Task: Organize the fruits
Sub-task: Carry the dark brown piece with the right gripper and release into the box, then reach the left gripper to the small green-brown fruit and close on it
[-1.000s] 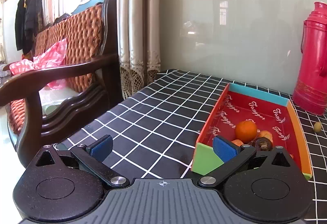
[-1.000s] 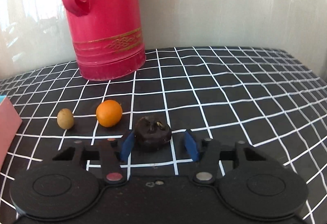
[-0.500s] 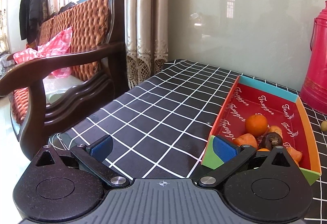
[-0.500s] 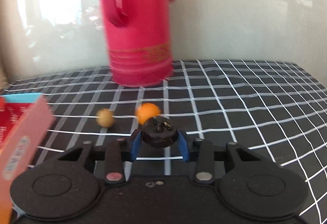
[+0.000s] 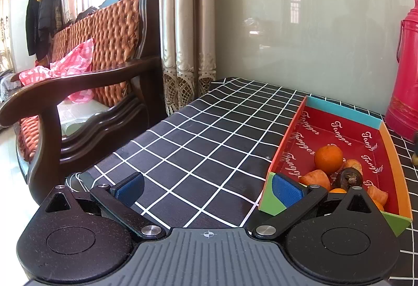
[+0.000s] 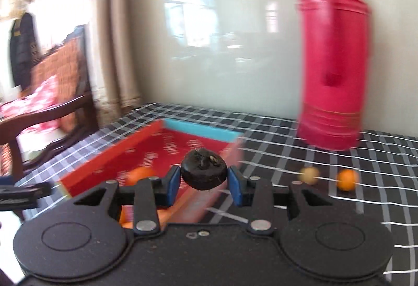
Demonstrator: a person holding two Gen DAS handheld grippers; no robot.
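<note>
Your right tongs [image 6: 203,188] clamp the dark fruit [image 6: 204,171] aloft by the tray's [image 6: 198,130] right edge, ready to drop it in, while your left tongs [image 5: 207,188] gape at its near-left corner, steadying nothing.

Right gripper [image 6: 204,186]: blue pads [image 6: 173,186] clamped on dark round fruit [image 6: 204,173], off the table.
Tray [image 6: 109,153]: red box w/ blue far wall, behind/below held fruit; pic blurred.
In tray: orange fruit [image 6: 139,174], partly hidden by gripper.
Thermos [image 6: 333,59]: red, upright, rt of tray, on checked cloth [image 6: 378,181].
Loose on cloth: small yellowish fruit [image 6: 309,174] + small orange [image 6: 347,179], near each other, apart from tray.
Left bkgd: wooden chair [image 6: 49,108].
</note>
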